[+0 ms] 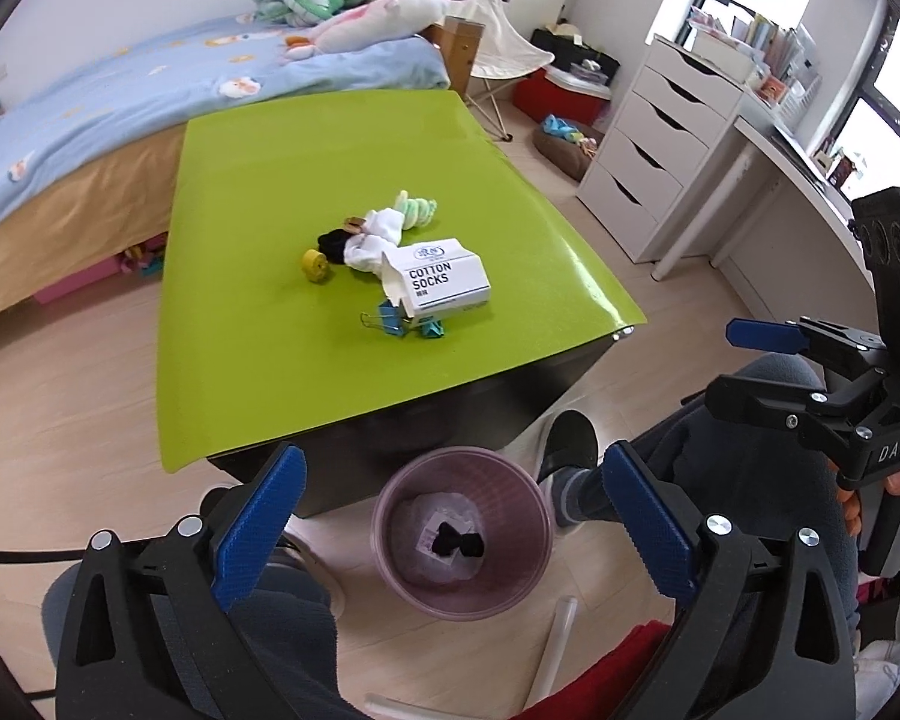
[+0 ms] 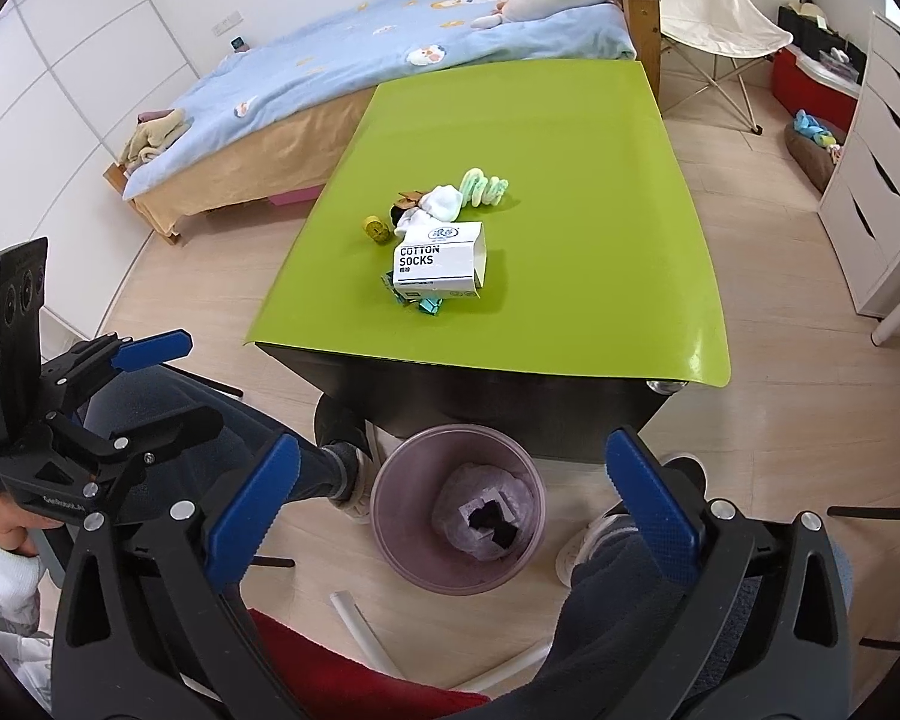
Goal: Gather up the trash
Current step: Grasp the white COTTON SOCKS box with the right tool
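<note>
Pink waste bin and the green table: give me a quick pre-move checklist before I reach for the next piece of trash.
1. Left gripper open with nothing between its fingers: ok.
2. Right gripper open and empty: ok.
3. Round pink plastic waste bin upright on the floor below both grippers, its mouth unobstructed: ok.
4. Earlier trash inside the bin, a dark item on crumpled plastic: ok.
5. White cardboard "COTTON SOCKS" box on the green table top, top face unobstructed: ok.
6. Whether the box's open end is empty: cannot tell.
</note>
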Available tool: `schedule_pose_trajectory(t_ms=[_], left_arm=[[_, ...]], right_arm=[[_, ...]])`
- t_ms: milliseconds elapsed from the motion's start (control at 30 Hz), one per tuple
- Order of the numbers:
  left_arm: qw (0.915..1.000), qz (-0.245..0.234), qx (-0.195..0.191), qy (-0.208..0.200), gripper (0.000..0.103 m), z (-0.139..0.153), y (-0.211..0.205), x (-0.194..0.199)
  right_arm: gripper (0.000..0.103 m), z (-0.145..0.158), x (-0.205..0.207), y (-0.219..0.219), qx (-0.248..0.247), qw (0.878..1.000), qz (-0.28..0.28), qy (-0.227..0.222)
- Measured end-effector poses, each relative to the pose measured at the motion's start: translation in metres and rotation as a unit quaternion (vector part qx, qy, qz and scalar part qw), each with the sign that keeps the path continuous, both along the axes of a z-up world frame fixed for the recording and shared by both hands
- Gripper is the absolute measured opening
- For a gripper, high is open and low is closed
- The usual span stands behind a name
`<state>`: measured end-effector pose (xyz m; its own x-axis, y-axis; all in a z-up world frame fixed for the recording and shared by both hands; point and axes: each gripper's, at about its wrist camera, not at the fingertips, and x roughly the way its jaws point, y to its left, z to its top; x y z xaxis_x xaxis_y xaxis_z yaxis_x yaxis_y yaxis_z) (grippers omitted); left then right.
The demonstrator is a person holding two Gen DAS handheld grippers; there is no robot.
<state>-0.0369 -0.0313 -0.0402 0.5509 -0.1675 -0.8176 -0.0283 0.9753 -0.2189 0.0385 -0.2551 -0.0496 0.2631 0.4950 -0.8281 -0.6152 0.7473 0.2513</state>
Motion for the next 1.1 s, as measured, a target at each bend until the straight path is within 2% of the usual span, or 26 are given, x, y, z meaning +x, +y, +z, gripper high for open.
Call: schedule_pose_trajectory(t_ms=[300,667,933,1100], left_arm=[[0.9996,0.024,0.013,-0.003,0.095,0.003,0.009,-0.001],[0.9990,0.037,0.023,-0.013,0.095,0.009,0.020,0.001],[0.9988,0.042,0.023,-0.014,0.095,0.006,0.024,0.001],[0.9987,0.045,0.020,-0.012,0.095,0.004,0.025,0.001]], right_arm=[[0.100,0.001,0.005,0.010,-0.005,1.000,0.001,0.003],[0.100,0.003,0.042,0.062,-0.020,1.000,0.010,0.000],[0.100,-0.013,0.080,0.108,-0.057,0.998,0.005,0.007],[0.100,-0.037,0.101,0.134,-0.091,0.996,-0.004,0.026]])
